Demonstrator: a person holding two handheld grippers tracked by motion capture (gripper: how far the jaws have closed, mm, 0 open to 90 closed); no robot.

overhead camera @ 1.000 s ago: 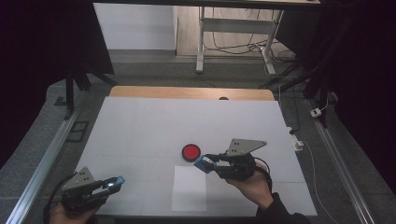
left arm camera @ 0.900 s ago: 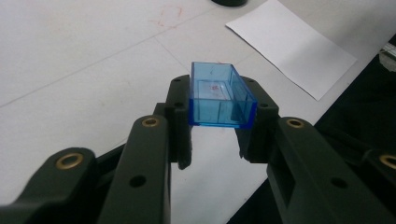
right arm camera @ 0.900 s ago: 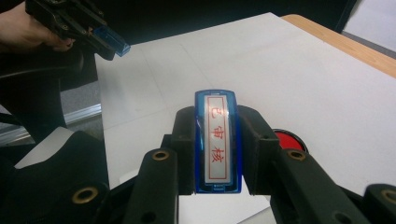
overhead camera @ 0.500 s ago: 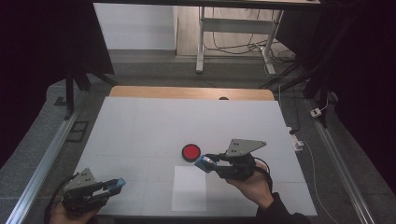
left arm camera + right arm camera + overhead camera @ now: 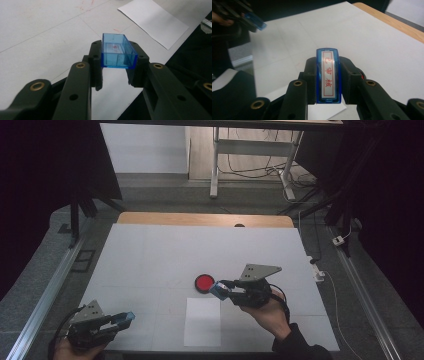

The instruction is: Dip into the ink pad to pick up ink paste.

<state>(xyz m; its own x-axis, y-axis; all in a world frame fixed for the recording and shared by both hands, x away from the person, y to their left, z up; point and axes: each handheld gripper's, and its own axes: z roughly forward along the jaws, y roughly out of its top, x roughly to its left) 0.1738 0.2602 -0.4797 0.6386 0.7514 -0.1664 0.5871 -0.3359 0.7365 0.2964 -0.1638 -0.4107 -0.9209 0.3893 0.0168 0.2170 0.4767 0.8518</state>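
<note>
Item: blue stamp [image 5: 328,76], pinched narrow-side between my right gripper [image 5: 220,290]'s jaws, hovering beside the red ink pad [image 5: 204,283]. Its clear blue cap [image 5: 117,53], clamped in my left gripper [image 5: 125,318], at the tabletop [image 5: 150,255]'s near-left edge. Risks: stamp twisting in its slim grip; smeared print on the paper sheet [image 5: 202,322].

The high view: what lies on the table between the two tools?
The white paper sheet lies between the left tool and the right tool, seen in the high view.
</note>
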